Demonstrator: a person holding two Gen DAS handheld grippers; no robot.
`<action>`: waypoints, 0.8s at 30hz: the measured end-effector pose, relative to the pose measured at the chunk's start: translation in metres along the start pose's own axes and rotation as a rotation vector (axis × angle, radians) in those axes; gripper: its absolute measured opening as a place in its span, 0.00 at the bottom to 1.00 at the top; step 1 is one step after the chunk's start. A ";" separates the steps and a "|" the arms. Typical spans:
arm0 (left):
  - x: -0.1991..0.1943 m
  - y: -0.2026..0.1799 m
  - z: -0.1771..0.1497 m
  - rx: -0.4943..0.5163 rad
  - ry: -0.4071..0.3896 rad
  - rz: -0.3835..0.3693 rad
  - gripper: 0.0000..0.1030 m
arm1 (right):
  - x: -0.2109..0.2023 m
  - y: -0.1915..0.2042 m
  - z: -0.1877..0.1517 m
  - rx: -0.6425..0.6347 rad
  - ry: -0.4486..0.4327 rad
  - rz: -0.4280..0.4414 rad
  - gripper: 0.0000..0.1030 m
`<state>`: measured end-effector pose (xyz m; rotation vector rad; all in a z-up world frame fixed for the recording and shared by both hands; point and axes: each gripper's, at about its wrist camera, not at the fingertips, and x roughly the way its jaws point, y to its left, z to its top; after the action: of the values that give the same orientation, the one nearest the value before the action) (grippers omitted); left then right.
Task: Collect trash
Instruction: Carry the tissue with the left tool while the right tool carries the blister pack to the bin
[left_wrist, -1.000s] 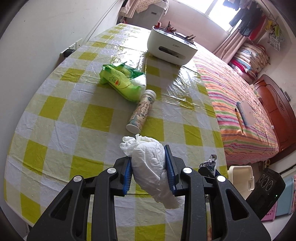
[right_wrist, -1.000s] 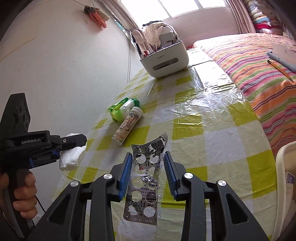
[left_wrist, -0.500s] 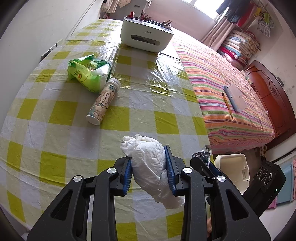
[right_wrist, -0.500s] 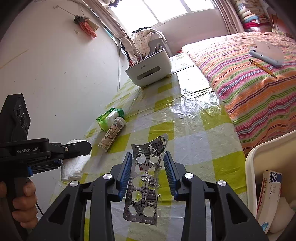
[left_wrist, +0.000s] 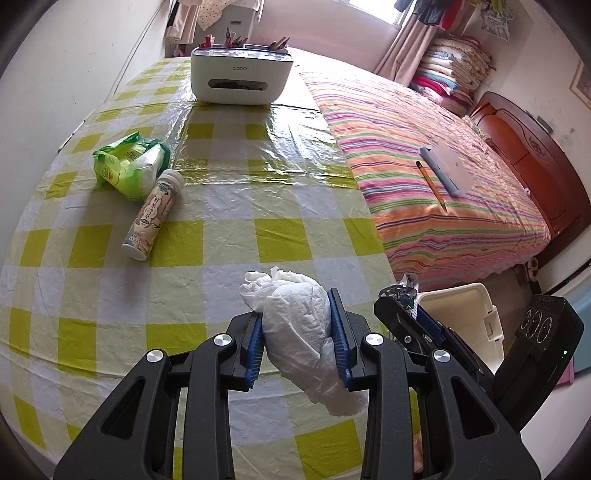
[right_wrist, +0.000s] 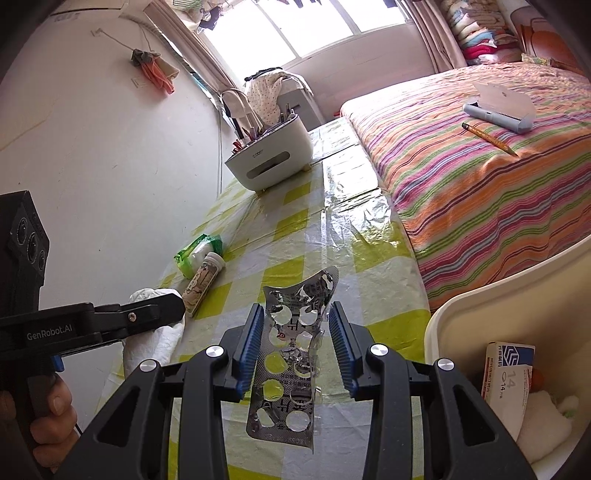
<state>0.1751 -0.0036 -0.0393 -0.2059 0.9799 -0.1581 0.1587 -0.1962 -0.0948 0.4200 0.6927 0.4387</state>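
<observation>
Two grippers: both mine, both loaded.
L gripper (left_wrist: 298, 334): jaws pinching a crumpled white tissue wad (left_wrist: 303, 328); blue pads press it on both sides, wad bulges out front & hangs below.
R gripper (right_wrist: 297, 345): jaws clamped on an empty foil blister pack (right_wrist: 291, 365), held edge-on, blisters popped, top end curls up past my fingertips.
Trash bin (right_wrist: 476, 314): white, at table edge on my R; a med box (right_wrist: 508, 373) & white wad inside.
Still on table (left_wrist: 280, 206) (yellow-check cloth): bottle (left_wrist: 153, 216) lying on its side, cap end touching a green wipes pack (left_wrist: 127, 166), well ahead of L gripper.
Far end: white organizer box (left_wrist: 240, 75) w/ pens.
Bed (left_wrist: 424, 155): striped cover, beside table; pencil (left_wrist: 431, 186) & notebook (left_wrist: 448, 168) on it.
</observation>
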 end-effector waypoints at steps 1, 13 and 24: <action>0.001 -0.004 0.000 0.004 0.001 -0.002 0.30 | -0.002 -0.003 0.001 0.005 -0.005 -0.003 0.36; 0.016 -0.038 -0.008 0.066 0.032 -0.006 0.30 | -0.022 -0.021 0.004 0.031 -0.051 -0.022 0.36; 0.026 -0.065 -0.016 0.123 0.044 -0.010 0.31 | -0.038 -0.038 0.007 0.069 -0.087 -0.039 0.36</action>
<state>0.1729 -0.0736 -0.0530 -0.0945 1.0093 -0.2319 0.1465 -0.2489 -0.0894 0.4871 0.6323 0.3583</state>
